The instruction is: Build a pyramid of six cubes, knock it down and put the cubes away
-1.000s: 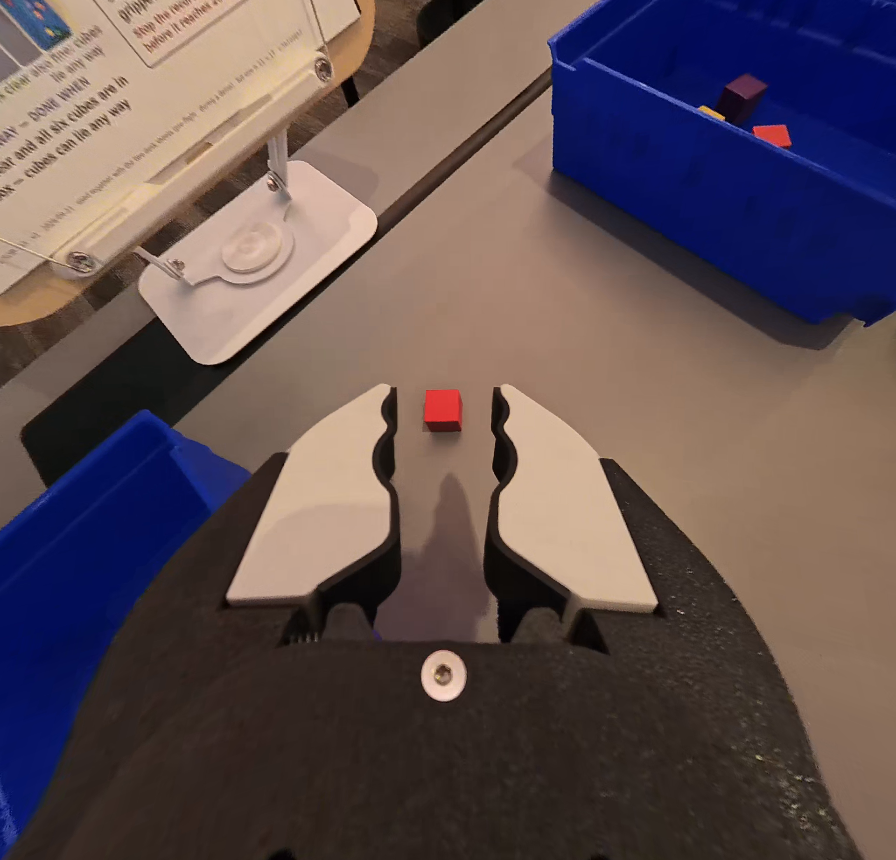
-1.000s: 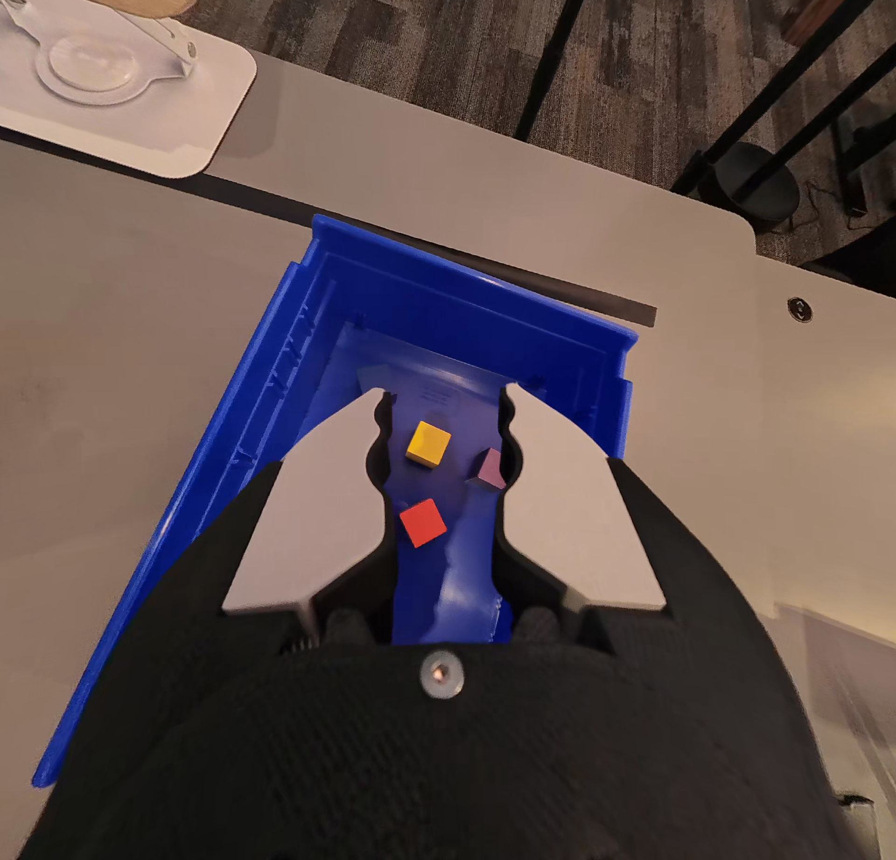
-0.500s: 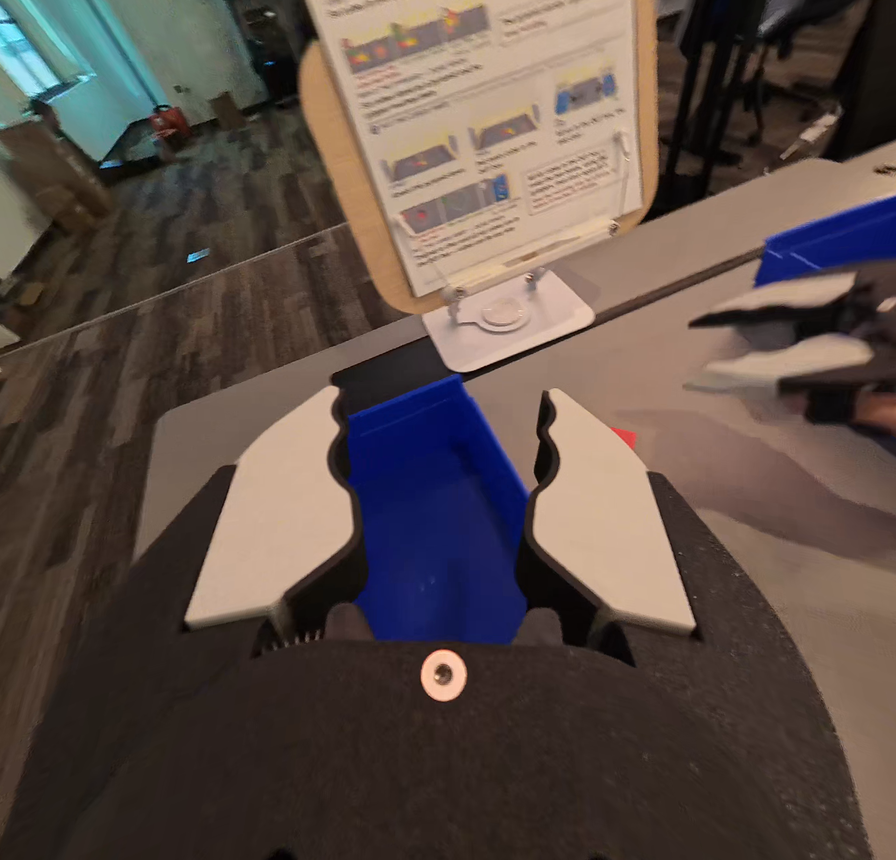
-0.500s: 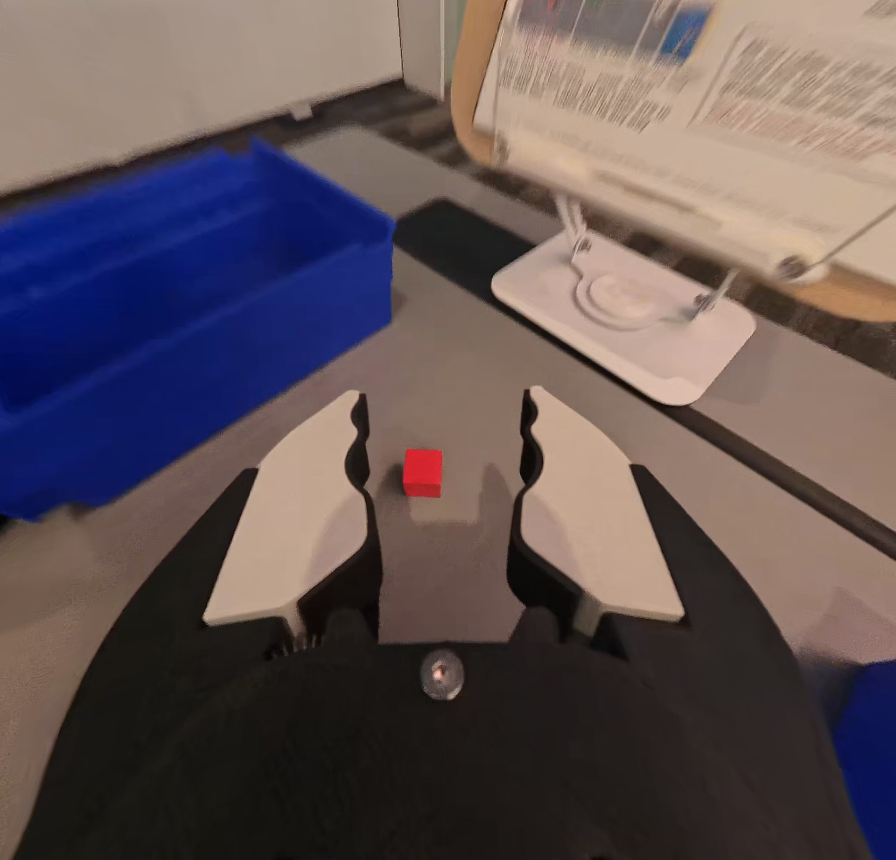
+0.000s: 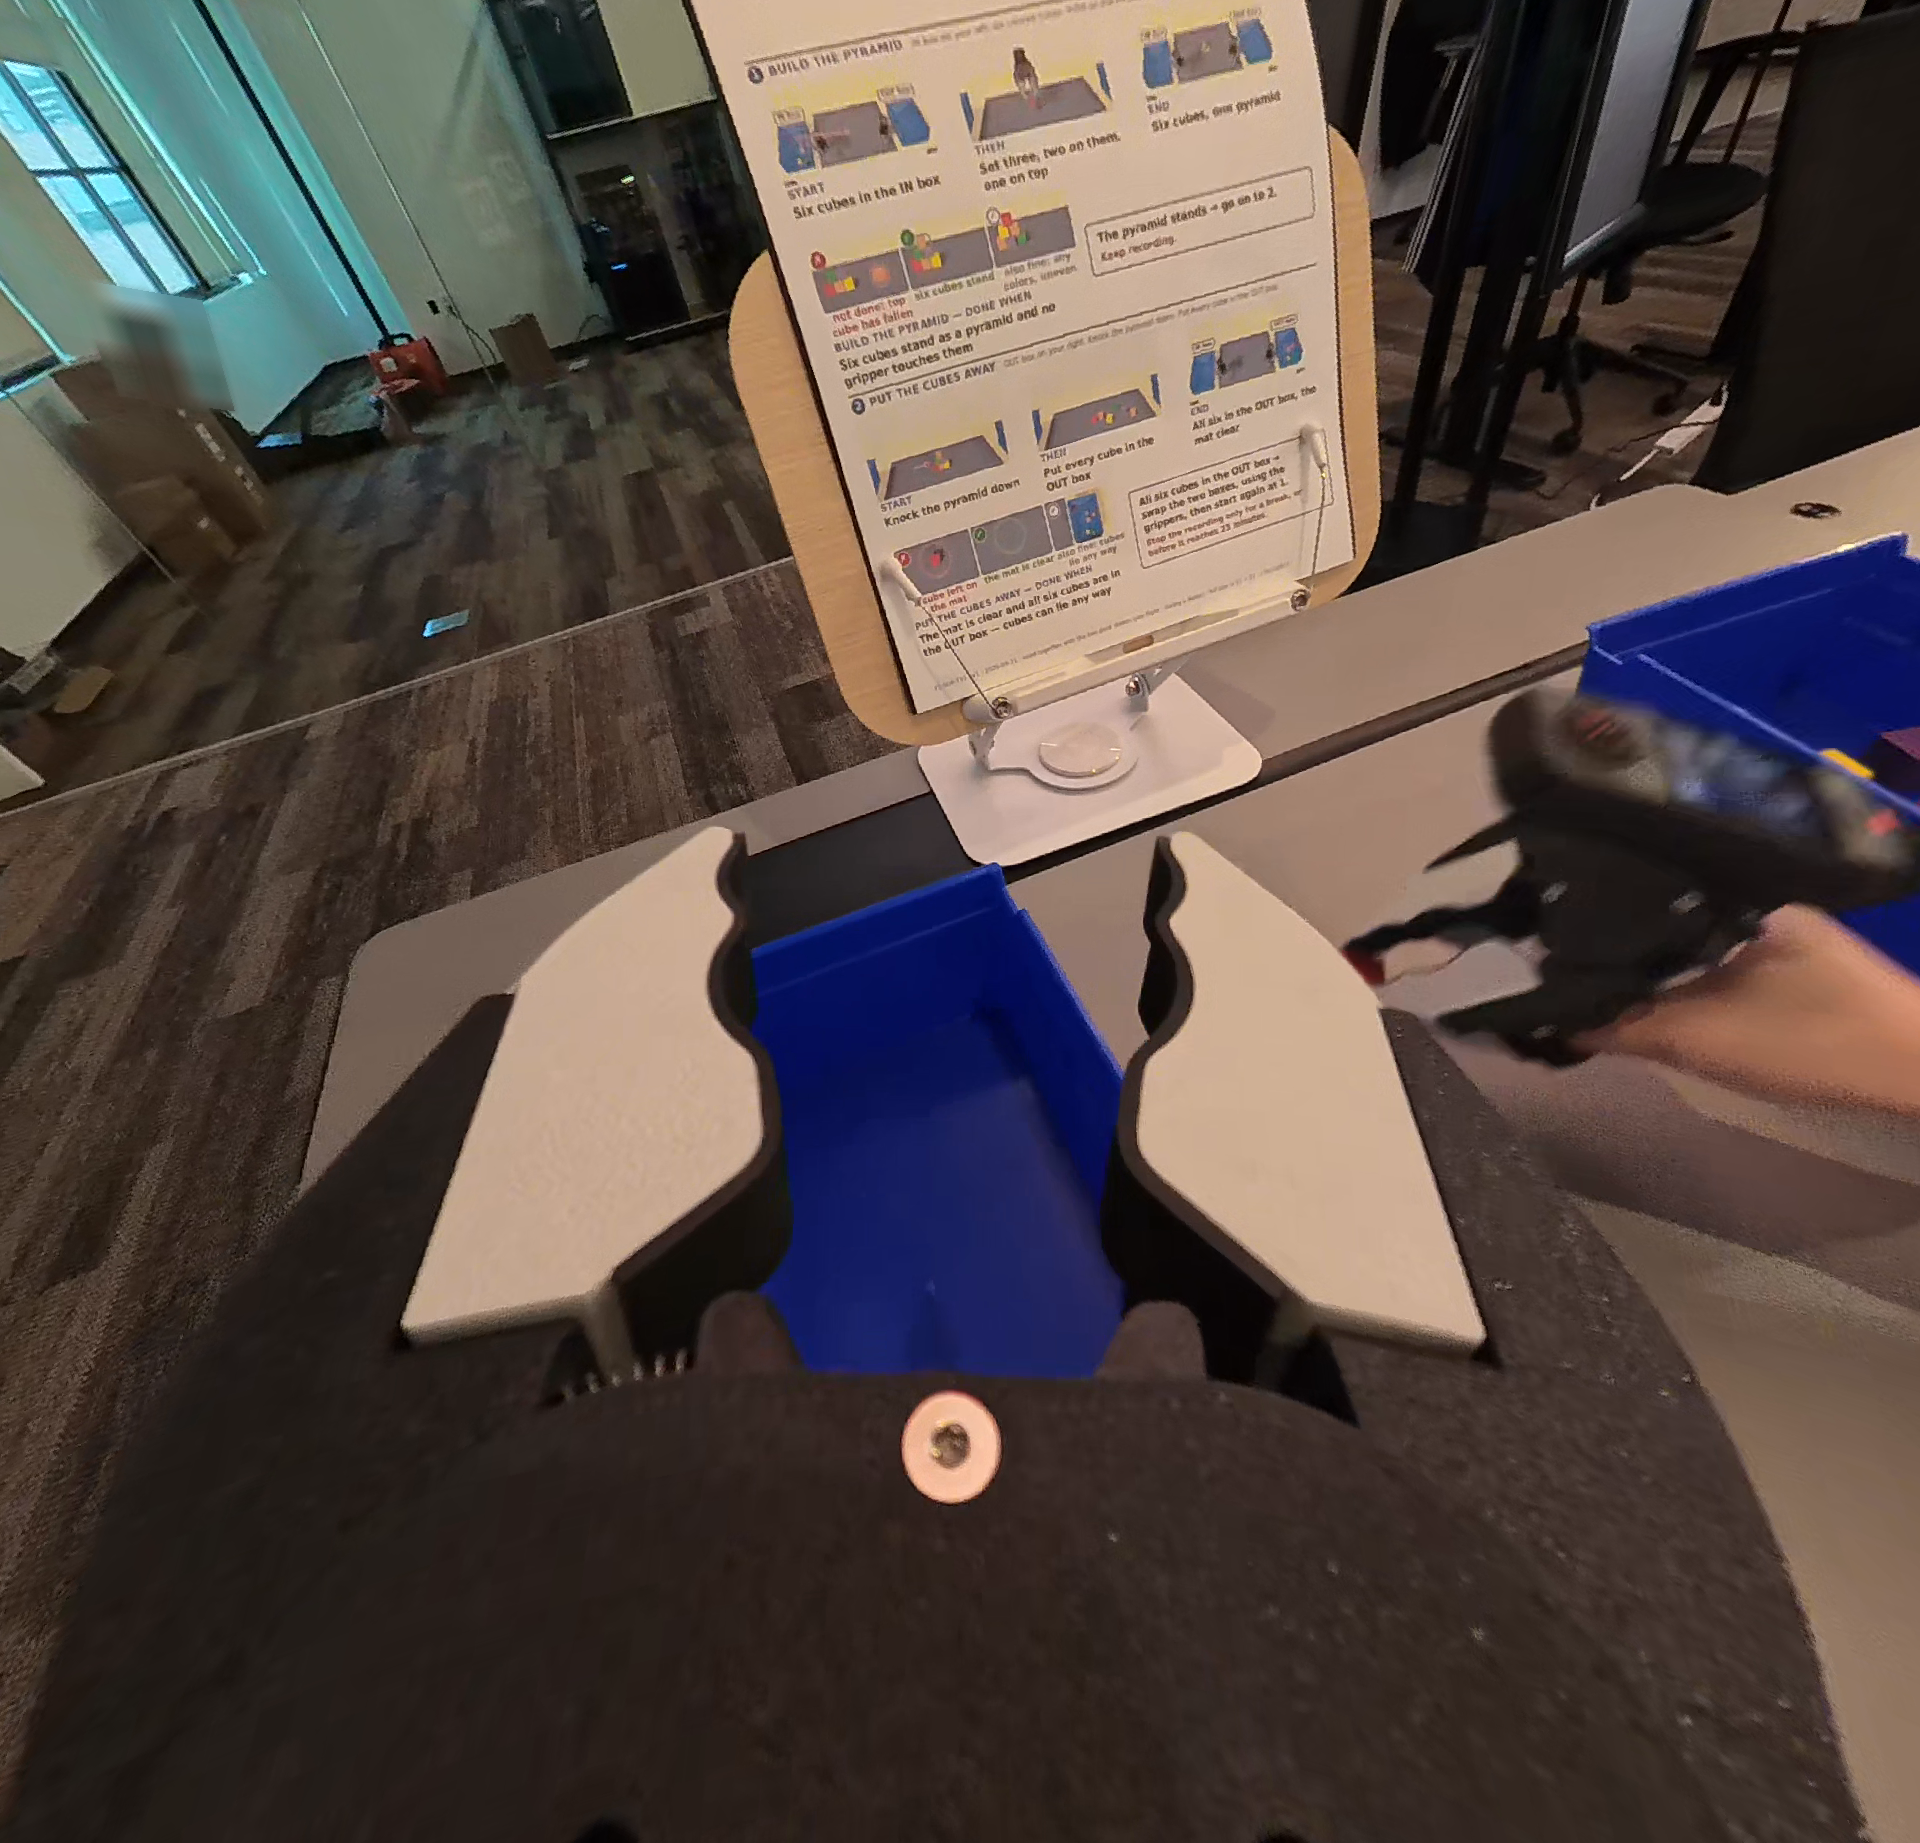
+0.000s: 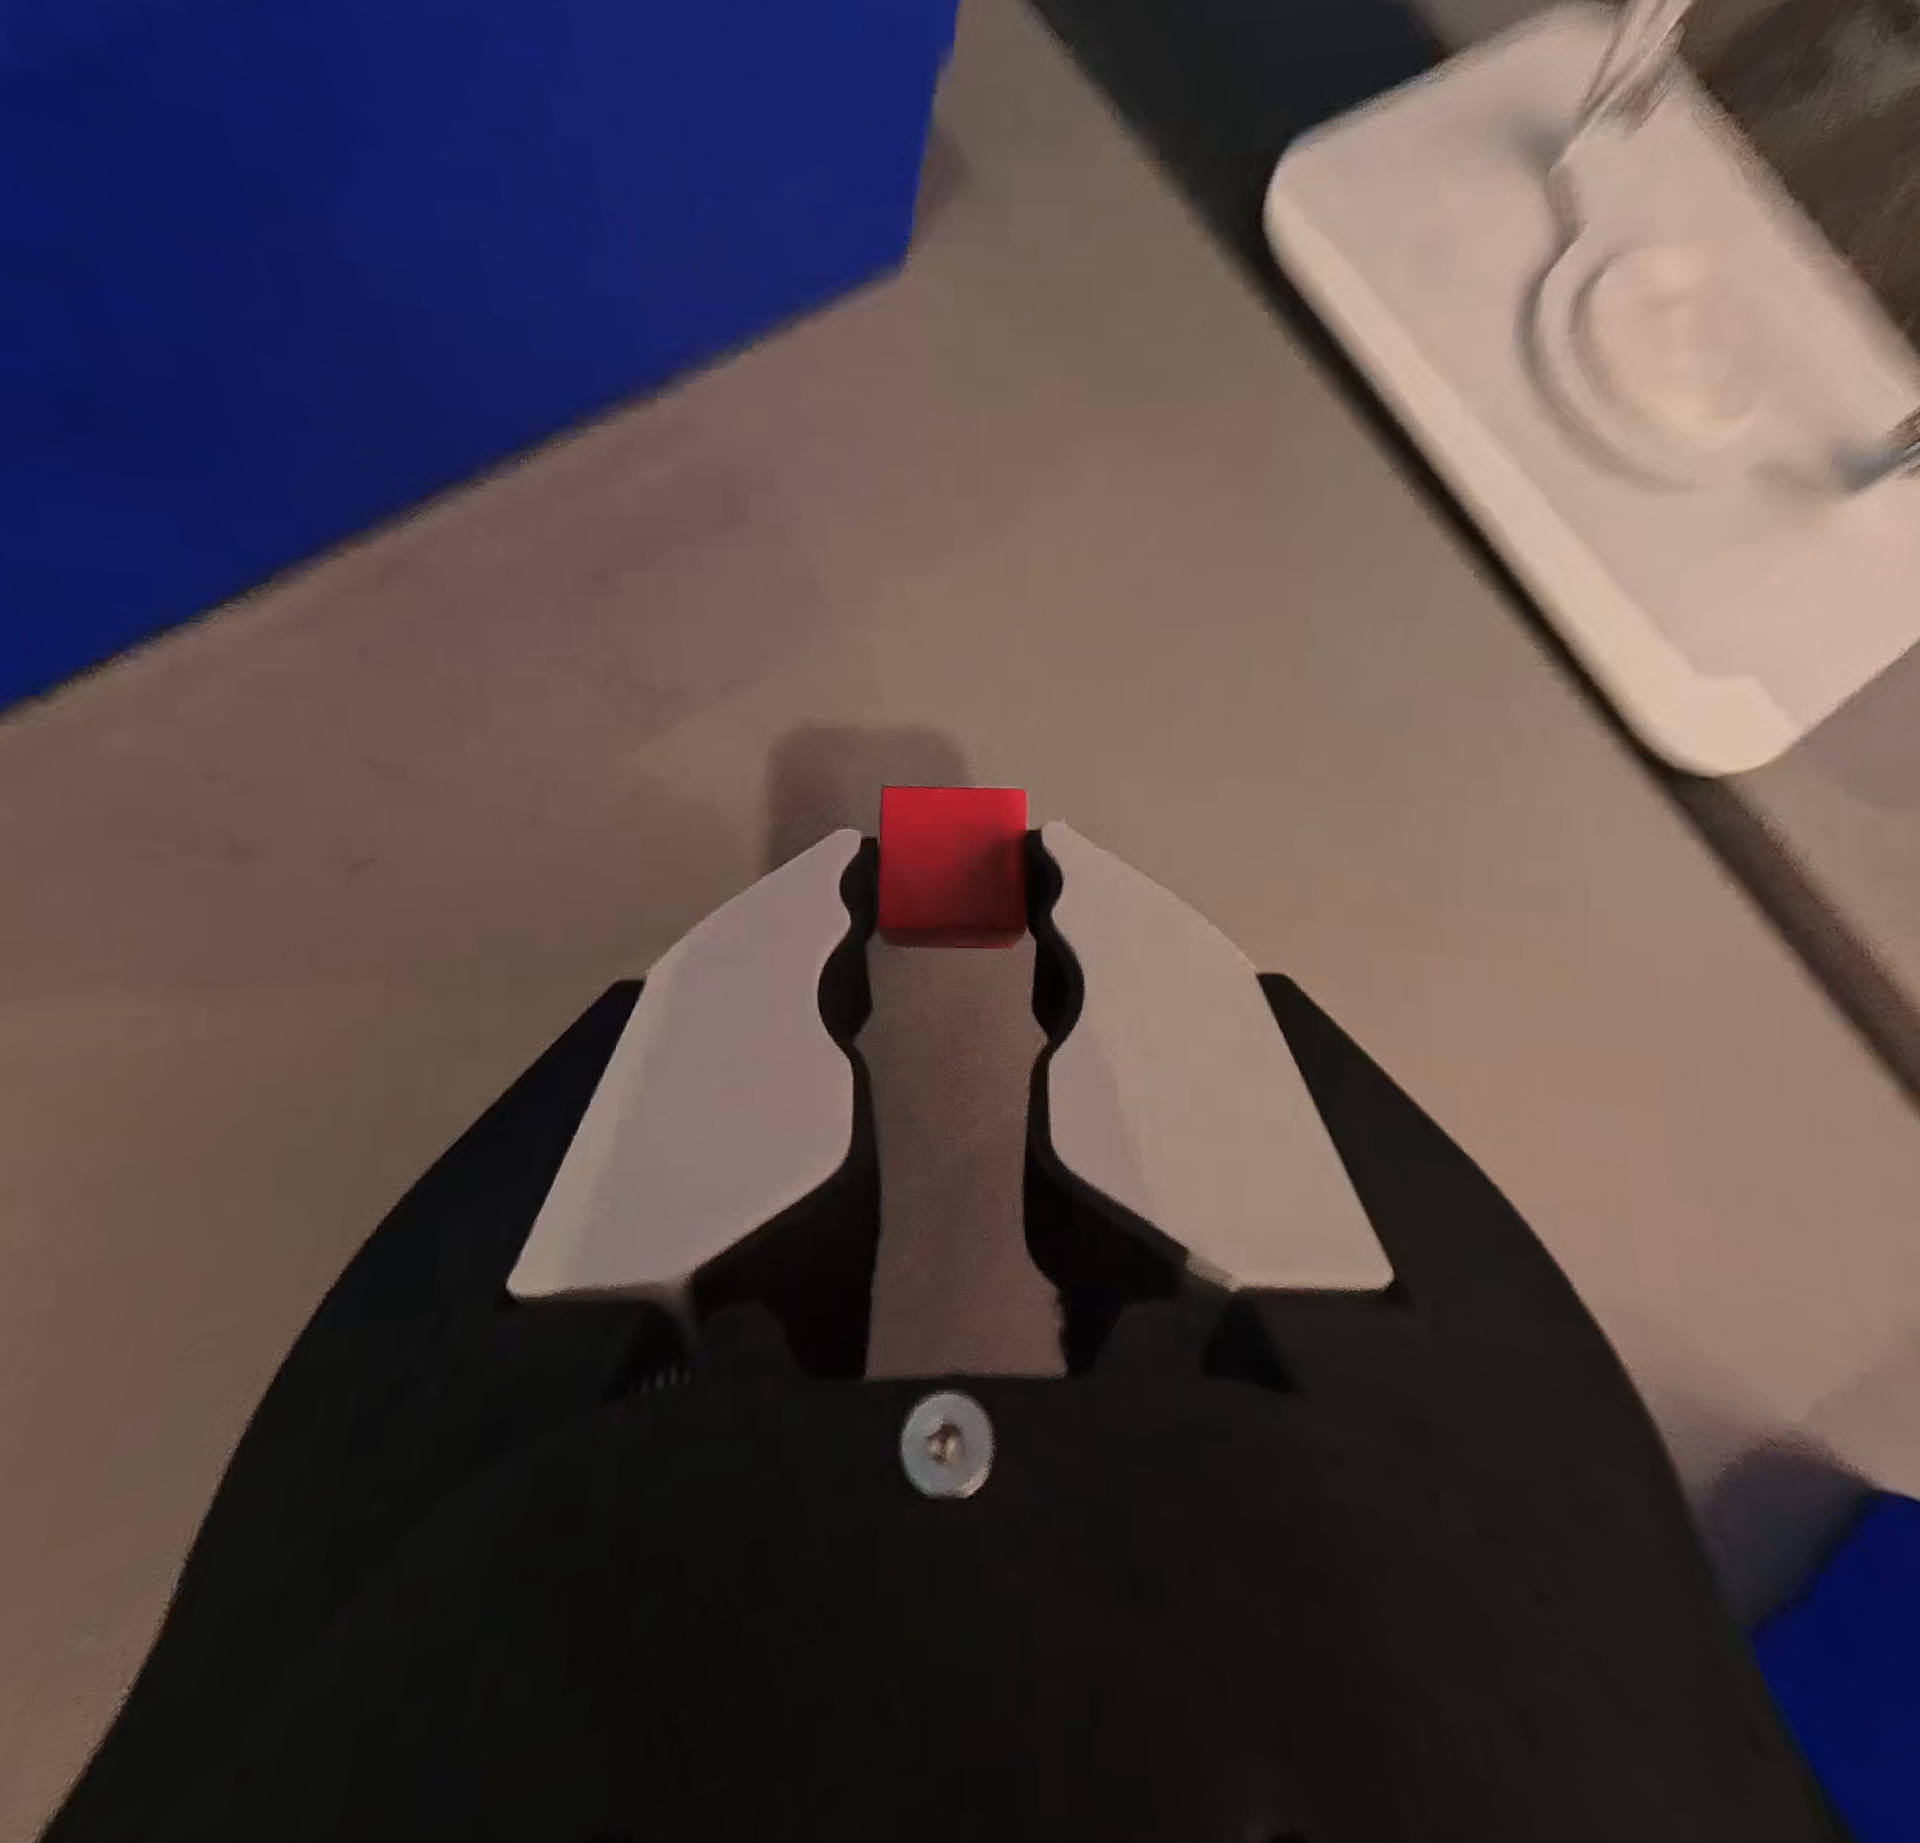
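In the right wrist view a red cube (image 6: 951,863) sits on the grey table (image 6: 623,754), and my right gripper (image 6: 951,843) is shut on it, with both black pads against its sides. My left gripper (image 5: 945,858) is open and empty, held over the left blue bin (image 5: 883,926), whose floor shows bare between the fingers. The left wrist view also shows the right gripper (image 5: 1392,952), blurred and low over the table at the right, with a bit of red at its tips.
A second blue bin (image 5: 1766,640) at the right holds a purple cube (image 5: 1899,754) and a yellow one (image 5: 1839,760). An instruction sheet on a white stand (image 5: 1091,770) rises at the table's far edge; its base (image 6: 1610,370) lies right of the red cube. The gap from one gripper's tips to the other's is roughly 30 cm.
My right gripper left the right bin, came down over the red cube and closed on it. My left gripper opened, drew back from that cube and swung over the left bin.
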`<state>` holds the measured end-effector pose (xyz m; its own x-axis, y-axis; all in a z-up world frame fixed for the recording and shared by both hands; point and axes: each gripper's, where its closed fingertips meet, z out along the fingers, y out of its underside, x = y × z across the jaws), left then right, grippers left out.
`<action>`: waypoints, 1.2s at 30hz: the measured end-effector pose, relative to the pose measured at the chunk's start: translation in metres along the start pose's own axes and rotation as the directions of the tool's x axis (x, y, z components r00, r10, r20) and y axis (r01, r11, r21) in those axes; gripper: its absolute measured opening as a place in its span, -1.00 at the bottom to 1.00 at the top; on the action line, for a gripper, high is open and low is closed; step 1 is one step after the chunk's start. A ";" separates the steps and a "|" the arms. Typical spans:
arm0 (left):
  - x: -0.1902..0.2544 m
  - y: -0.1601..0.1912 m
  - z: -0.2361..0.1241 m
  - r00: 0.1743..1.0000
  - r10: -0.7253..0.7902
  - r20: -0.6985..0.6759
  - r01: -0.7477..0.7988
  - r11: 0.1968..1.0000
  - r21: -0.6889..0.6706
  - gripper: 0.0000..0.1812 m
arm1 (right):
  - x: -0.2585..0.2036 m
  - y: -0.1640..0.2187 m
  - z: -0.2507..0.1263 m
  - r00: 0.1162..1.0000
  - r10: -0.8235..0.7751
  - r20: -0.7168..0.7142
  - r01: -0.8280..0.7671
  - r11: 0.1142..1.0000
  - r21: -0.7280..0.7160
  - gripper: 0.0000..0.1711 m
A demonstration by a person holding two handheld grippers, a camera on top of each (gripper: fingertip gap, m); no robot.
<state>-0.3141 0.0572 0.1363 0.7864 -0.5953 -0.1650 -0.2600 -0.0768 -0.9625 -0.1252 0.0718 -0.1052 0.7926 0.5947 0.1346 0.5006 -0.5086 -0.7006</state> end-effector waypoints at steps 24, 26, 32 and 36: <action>0.025 0.005 0.010 0.996 0.062 -0.069 -0.064 0.998 -0.028 -0.28 | 0.124 0.237 -0.164 0.968 0.175 0.179 -0.108 0.937 -0.334 -0.66; 0.021 0.011 0.013 0.996 0.066 -0.064 -0.070 0.996 -0.063 -0.26 | 0.124 0.227 -0.169 0.972 0.169 0.164 -0.112 0.944 -0.309 -0.43; -0.042 0.053 -0.001 0.997 -0.018 0.072 0.034 0.972 -0.233 -0.21 | 0.199 0.177 -0.252 0.936 0.178 -0.302 -0.186 0.983 0.002 -0.39; -0.105 0.107 -0.013 0.967 -0.042 0.250 0.142 0.907 -0.396 -0.16 | 0.245 0.222 -0.291 0.761 0.398 -0.512 -0.424 0.903 0.072 -0.37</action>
<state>-0.4323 0.1012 0.0534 0.9118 -0.3723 -0.1732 -0.3464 -0.4711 -0.8112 0.2819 -0.0768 -0.0238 0.9808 -0.0688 0.1825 0.0910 -0.6663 -0.7401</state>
